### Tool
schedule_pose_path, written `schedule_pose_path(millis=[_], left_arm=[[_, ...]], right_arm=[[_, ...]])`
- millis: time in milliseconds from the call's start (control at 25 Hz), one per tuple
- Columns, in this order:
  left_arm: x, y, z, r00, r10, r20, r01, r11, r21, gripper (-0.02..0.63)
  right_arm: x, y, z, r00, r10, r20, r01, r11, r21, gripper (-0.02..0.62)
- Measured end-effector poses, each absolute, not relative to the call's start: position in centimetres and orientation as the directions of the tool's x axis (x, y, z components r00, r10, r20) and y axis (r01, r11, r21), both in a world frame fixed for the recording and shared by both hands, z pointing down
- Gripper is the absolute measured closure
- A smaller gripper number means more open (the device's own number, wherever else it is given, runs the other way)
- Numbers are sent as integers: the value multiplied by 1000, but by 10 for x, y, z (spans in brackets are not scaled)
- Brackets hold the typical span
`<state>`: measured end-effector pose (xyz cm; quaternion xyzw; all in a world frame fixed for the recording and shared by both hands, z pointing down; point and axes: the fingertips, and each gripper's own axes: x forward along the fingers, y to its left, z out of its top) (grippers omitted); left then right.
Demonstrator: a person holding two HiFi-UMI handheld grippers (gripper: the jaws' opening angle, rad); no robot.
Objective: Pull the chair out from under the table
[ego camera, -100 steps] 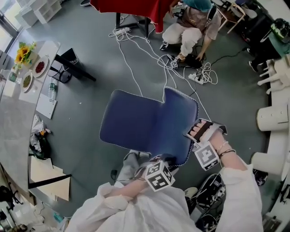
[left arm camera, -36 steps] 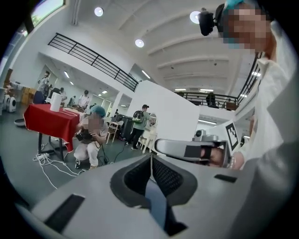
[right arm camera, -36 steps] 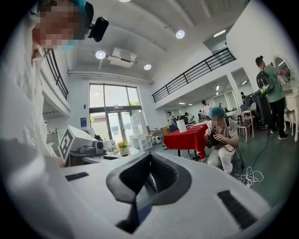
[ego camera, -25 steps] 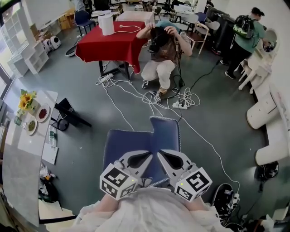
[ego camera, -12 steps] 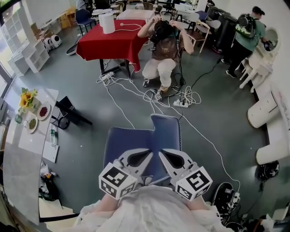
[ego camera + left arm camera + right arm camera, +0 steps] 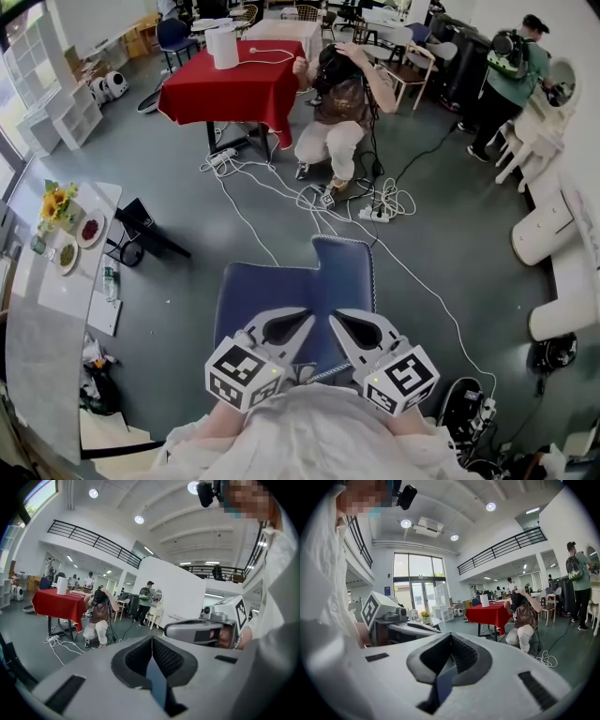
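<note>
The blue padded chair point(image 6: 295, 291) stands out on the grey floor just in front of me, well away from the pale table point(image 6: 42, 309) at the left edge. My left gripper point(image 6: 305, 319) and right gripper point(image 6: 336, 319) hover side by side over the chair's near edge, close to my body, touching nothing. Both are shut and empty. In the left gripper view the left gripper point(image 6: 152, 640) has its pads together, with the right gripper point(image 6: 201, 630) beside it. The right gripper point(image 6: 450, 637) looks the same in its own view, where the left gripper point(image 6: 393, 616) shows alongside.
A red-clothed table point(image 6: 230, 89) stands far ahead, with a crouching person point(image 6: 342, 103) beside it. Cables point(image 6: 309, 197) trail across the floor toward the chair. White rounded seats point(image 6: 544, 234) line the right side. The pale table bears flowers point(image 6: 54, 204) and plates.
Four seconds ago my right gripper was at the chair's back and the chair stood askew. Now both grippers are held together above its near edge. Over the last second nothing moved.
</note>
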<state>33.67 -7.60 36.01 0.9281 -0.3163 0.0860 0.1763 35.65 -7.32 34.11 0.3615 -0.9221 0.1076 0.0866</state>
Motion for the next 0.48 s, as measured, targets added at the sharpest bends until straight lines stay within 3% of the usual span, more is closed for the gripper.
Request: schedule_pose_path(millis=[480], left_arm=[[339, -69, 364, 798, -537, 274, -600, -755, 265, 589]], right_arm=[[353, -70, 351, -724, -639, 258, -681, 721, -126, 594]])
